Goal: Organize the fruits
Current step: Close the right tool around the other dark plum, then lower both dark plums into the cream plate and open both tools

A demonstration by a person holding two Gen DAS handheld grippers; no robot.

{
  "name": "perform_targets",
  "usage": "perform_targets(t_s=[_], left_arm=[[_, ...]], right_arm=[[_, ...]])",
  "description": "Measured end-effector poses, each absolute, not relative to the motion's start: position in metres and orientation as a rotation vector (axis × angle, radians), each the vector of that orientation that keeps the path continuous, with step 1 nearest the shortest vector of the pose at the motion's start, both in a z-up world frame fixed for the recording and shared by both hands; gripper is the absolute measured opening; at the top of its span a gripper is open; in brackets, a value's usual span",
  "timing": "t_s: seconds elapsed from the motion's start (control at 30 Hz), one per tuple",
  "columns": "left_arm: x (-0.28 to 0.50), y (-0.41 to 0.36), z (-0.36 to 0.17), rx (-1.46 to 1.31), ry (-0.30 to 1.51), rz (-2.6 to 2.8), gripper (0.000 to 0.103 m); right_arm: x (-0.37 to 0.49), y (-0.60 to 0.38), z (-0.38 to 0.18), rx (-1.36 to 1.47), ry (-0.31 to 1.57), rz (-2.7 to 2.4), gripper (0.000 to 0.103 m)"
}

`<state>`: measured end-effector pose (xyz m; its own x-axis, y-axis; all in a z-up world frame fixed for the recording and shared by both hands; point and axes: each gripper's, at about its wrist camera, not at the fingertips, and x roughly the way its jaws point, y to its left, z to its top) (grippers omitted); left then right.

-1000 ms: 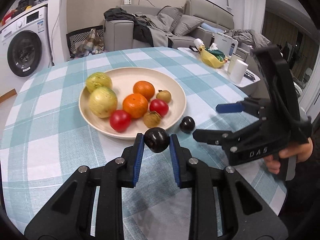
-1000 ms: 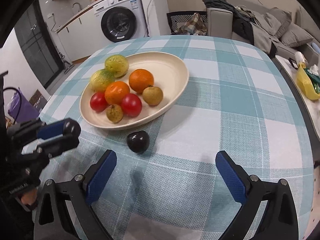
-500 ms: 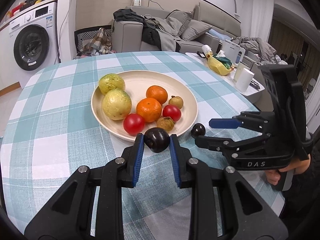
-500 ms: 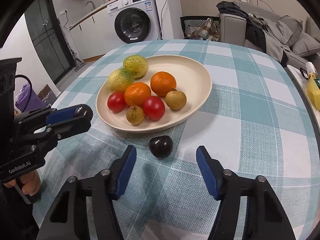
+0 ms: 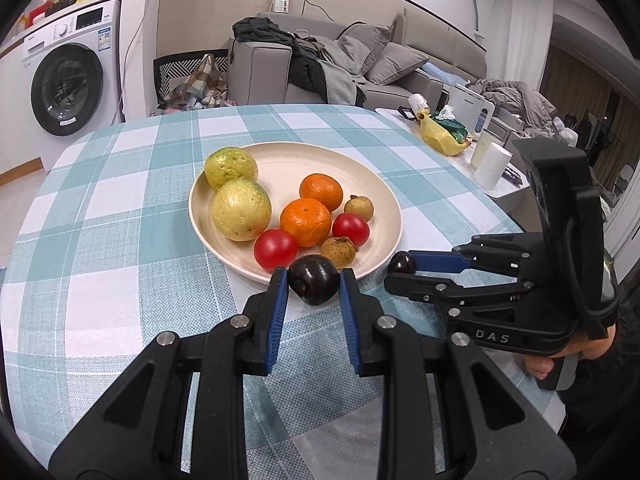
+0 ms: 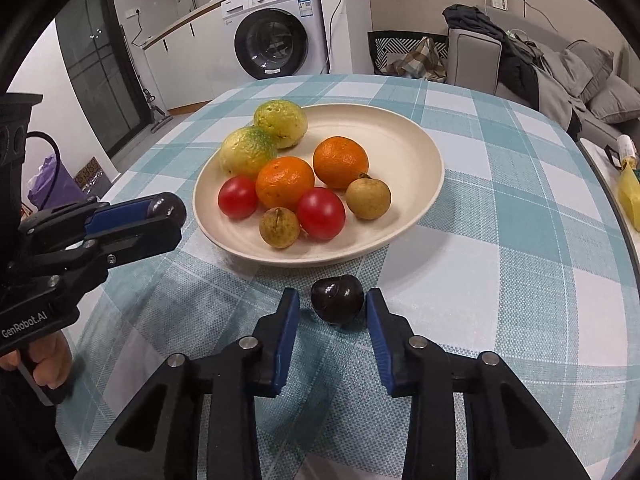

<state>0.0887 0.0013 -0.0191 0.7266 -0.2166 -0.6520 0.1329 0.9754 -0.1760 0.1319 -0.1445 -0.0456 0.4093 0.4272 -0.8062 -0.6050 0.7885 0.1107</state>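
A cream plate (image 5: 384, 200) (image 6: 400, 152) on the checked tablecloth holds two yellow-green fruits, two oranges (image 5: 306, 222), two red tomatoes and two small brown fruits. My left gripper (image 5: 314, 276) (image 6: 168, 216) is shut on a dark plum (image 5: 314, 283) (image 6: 166, 206), held just above the cloth at the plate's near rim. A second dark plum (image 6: 338, 299) (image 5: 402, 262) lies on the cloth in front of the plate. My right gripper (image 6: 333, 300) (image 5: 400, 268) has its jaws closing around this plum. One blue pad touches it and a small gap shows at the other.
A low side table (image 5: 448, 160) with a yellow bag (image 5: 442, 136) and white cups stands past the table's right edge. A washing machine (image 6: 276, 28) and a sofa (image 5: 360, 68) lie beyond the far edge. A hand (image 5: 560, 356) grips the right tool.
The right gripper's jaws have gone from wide apart to close around the plum on the cloth. The left gripper has kept its hold on its plum and stayed by the plate's rim.
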Motion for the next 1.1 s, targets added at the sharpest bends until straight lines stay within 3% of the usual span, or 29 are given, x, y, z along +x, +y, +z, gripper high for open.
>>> perform_targets(t_s=[0.23,1.1], left_arm=[[0.090,0.004,-0.020,-0.129,0.734,-0.186,0.023],[0.097,0.015,-0.022,-0.138,0.729,-0.149,0.023]], right_arm=[[0.131,-0.143,-0.046,-0.229,0.934,0.647,0.027],[0.126,-0.154,-0.024,-0.157,0.883,0.679,0.026]])
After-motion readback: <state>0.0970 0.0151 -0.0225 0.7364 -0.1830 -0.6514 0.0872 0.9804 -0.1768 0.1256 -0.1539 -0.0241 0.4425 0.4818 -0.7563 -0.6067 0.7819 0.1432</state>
